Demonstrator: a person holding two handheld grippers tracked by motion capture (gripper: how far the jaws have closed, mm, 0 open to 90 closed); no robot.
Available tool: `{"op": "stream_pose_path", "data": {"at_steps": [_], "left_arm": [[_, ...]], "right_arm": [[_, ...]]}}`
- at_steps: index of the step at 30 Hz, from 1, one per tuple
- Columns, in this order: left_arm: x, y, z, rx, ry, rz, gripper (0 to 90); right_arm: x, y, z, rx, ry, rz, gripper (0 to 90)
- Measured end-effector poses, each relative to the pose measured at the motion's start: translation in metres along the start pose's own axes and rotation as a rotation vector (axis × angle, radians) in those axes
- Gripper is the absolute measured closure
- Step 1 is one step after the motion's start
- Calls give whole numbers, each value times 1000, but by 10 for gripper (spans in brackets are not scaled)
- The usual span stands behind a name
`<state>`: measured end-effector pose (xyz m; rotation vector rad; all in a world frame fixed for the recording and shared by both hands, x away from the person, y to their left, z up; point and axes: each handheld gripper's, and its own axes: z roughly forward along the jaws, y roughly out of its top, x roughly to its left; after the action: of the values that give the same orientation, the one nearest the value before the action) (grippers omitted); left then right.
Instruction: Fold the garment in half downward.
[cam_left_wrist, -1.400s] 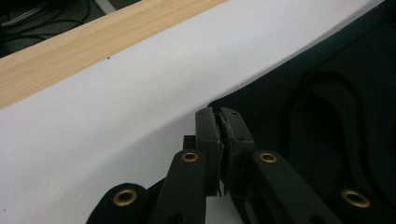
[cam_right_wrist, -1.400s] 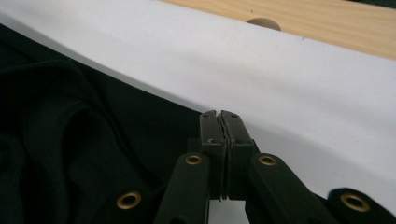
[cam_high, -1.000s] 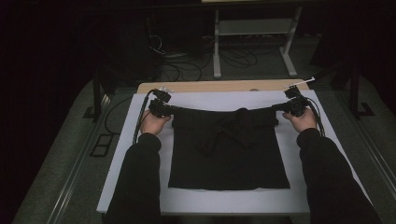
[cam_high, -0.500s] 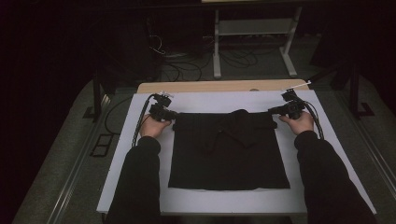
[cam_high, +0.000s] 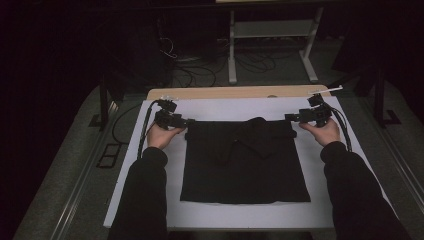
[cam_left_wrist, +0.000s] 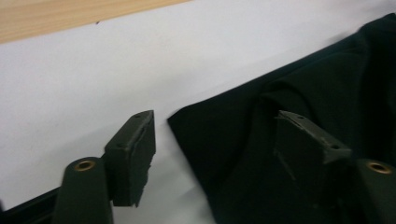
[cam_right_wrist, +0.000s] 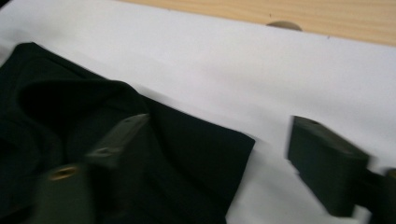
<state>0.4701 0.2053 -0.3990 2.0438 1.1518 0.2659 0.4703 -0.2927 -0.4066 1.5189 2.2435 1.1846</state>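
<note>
A black folded garment (cam_high: 245, 162) lies flat on the white sheet (cam_high: 150, 200) in the middle of the table. My left gripper (cam_high: 187, 121) sits at the garment's far left corner (cam_left_wrist: 187, 122); its jaws have just been opening and stand open, one over white sheet, one over cloth, nothing pressed. My right gripper (cam_high: 289, 118) sits at the far right corner (cam_right_wrist: 243, 140); its jaws have also just been opening and stand apart, with the cloth corner lying loose between them. A folded collar bump (cam_high: 256, 131) shows at the garment's far middle.
The wooden table edge (cam_high: 235, 92) runs beyond the sheet. Past it are a white metal stand (cam_high: 270, 35) and cables (cam_high: 200, 65) on the dark floor. White sheet lies bare on both sides of the garment.
Both grippers have let go of the garment's top corners, and their jaws now stand apart. The stretched top edge has settled flat on the sheet. The hands have barely shifted.
</note>
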Motion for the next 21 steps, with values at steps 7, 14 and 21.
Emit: {"op": "stream_pose_path", "data": {"at_steps": [7,14,21], "left_arm": [[-10,3,-7,1,-23,7,34],[-20,2,-17,-20,-39,41,0],[-29,-2,-26,-61,-62,64,0]], "right_arm": [[10,-1,-11,2,-4,-21,0],[18,-4,-20,-10,35,-33,0],[29,-8,-25,-14,66,-65,0]]}}
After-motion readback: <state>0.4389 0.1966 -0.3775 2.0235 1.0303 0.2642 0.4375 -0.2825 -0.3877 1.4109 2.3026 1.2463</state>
